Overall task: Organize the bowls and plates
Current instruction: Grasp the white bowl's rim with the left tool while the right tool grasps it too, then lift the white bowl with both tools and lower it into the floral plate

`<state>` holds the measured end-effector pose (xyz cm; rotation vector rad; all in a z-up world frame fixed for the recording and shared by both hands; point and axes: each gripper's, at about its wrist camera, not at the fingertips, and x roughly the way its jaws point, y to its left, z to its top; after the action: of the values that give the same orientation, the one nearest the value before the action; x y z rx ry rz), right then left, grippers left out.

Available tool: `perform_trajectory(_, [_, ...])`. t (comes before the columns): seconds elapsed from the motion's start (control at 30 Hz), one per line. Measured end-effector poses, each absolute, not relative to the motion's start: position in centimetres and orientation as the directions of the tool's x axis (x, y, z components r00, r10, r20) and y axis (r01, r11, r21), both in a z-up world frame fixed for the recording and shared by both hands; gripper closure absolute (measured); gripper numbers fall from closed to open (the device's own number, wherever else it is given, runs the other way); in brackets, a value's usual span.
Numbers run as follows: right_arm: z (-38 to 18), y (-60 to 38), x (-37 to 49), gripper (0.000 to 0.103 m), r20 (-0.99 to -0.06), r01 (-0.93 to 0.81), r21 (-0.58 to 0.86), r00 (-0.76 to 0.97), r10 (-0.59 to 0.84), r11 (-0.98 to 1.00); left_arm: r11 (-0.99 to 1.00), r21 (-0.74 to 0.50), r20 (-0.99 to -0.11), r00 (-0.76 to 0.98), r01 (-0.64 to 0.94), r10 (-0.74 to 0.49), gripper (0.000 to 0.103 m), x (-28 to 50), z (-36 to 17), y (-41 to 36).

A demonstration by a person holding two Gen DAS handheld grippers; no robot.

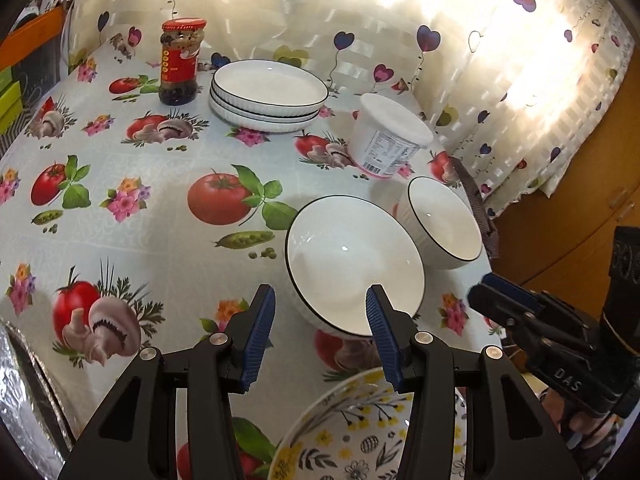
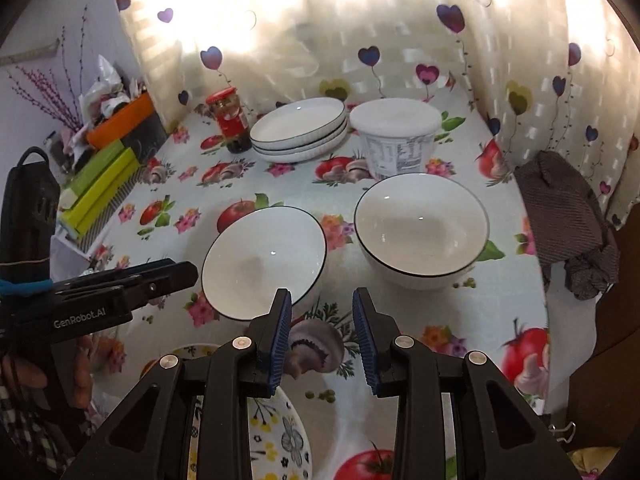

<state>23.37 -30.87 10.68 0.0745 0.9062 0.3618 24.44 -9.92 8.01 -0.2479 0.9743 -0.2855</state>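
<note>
Two glossy white ceramic bowls with thin dark rims and ribbed outer walls stand side by side on the counter (image 2: 440, 320), which is covered by a smooth cloth printed with tomatoes, mushrooms, peas and flowers: the left bowl (image 2: 264, 260) sits nearer, the right bowl (image 2: 422, 228) just beyond it, apart but close. At the far side of the counter, three shallow round white plates with dark rims and fluted edges form one stack of plates (image 2: 300, 130). To the left of the stack stands one glass jar with a red lid and red label (image 2: 229, 120), dark contents showing through; to its right stands one round white plastic tub with a flat lid and printed label (image 2: 396, 142). At the near edge lies one round plate patterned with yellow and black flowers (image 1: 352, 436). The left tongs (image 1: 320, 332), black with ridged blue pads, stand moderately wide with nothing between them, hovering over the near rim of the left bowl. The right tongs (image 2: 322, 332) stand narrower, also empty, above the cloth between the two bowls. A crumpled brown striped cloth (image 2: 568, 224) hangs at the right edge of the counter, and sheer curtains printed with hearts (image 2: 360, 40) close the far side.
</note>
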Motion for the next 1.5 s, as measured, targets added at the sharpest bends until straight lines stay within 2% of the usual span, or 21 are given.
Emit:
perform_trajectory(0.57, [7.3, -28.7, 27.0, 0.072, -0.794, -0.280, 0.226, 0.502, 0.343, 0.933, 0.928, -0.358, -0.789, 0.500, 0.100, -0.358, 0.055, 26.3, 6.1, -9.5])
perform_trajectory(0.7, [6.8, -28.8, 27.2, 0.074, -0.797, -0.265, 0.234, 0.499, 0.341, 0.935, 0.921, -0.379, -0.784, 0.498, 0.090, -0.371, 0.068, 26.3, 5.8, -9.3])
perform_trajectory(0.87, [6.6, -28.8, 27.5, 0.075, -0.795, -0.260, 0.243, 0.499, 0.346, 0.934, 0.921, -0.382, -0.788, 0.495, 0.076, -0.367, 0.070, 26.5, 5.4, -9.1])
perform_trajectory(0.93, [6.5, -28.7, 27.6, 0.076, -0.795, -0.266, 0.254, 0.490, 0.358, 0.930, 0.920, -0.383, -0.788, 0.493, 0.077, -0.369, 0.078, 26.5, 5.3, -9.1])
perform_trajectory(1.1, [6.2, -28.5, 27.7, 0.076, -0.793, -0.277, 0.273, 0.477, 0.379, 0.921, 0.921, -0.383, -0.790, 0.489, 0.076, -0.369, 0.085, 26.7, 5.0, -9.1])
perform_trajectory(1.5, [6.0, -28.9, 27.9, 0.078, -0.784, -0.263, 0.308, 0.475, 0.401, 0.914, 0.921, -0.383, -0.786, 0.498, 0.077, -0.368, 0.087, 26.7, 4.9, -9.3])
